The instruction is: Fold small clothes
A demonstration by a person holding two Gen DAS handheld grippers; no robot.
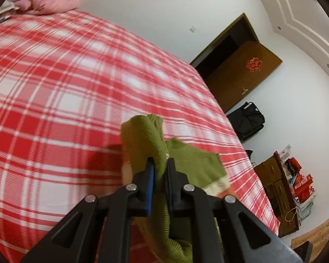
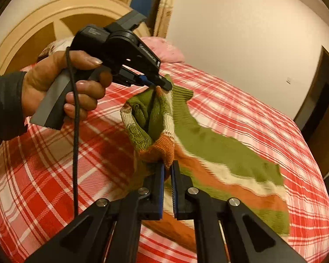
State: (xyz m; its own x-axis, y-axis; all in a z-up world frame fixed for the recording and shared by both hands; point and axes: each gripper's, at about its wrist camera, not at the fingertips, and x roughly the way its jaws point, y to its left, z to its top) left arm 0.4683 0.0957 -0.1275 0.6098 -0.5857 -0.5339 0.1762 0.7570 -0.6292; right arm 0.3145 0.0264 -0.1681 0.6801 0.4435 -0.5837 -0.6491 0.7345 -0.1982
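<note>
Both grippers are clamped on the same small knitted sweater (image 2: 219,151), green with cream and orange stripes, above a bed (image 1: 54,87) covered in a red and white plaid sheet. The left gripper (image 1: 159,164) has its fingers (image 1: 150,173) pressed together on a thick ribbed fold of green knit, which runs down between them and out below; past the tips the knit bunches up, and a flat green part with a cream edge hangs to the right of it. From the right wrist view, the left gripper (image 2: 162,83) is seen held by a hand (image 2: 61,83) in a dark sleeve, a black cable (image 2: 75,149) hanging from it, and its tips pinch the top of the sweater near the ribbed hem. The right gripper (image 2: 168,166) is closed on an orange striped edge of the same garment, nearer the camera. Between the two grips the knit sags open in a pouch, lifted off the sheet, while the rest trails to the right and lies across the bed. A pink pillow (image 1: 50,0) sits at the far end of the bed, and a brown door (image 1: 241,74) stands open in the white wall.
</note>
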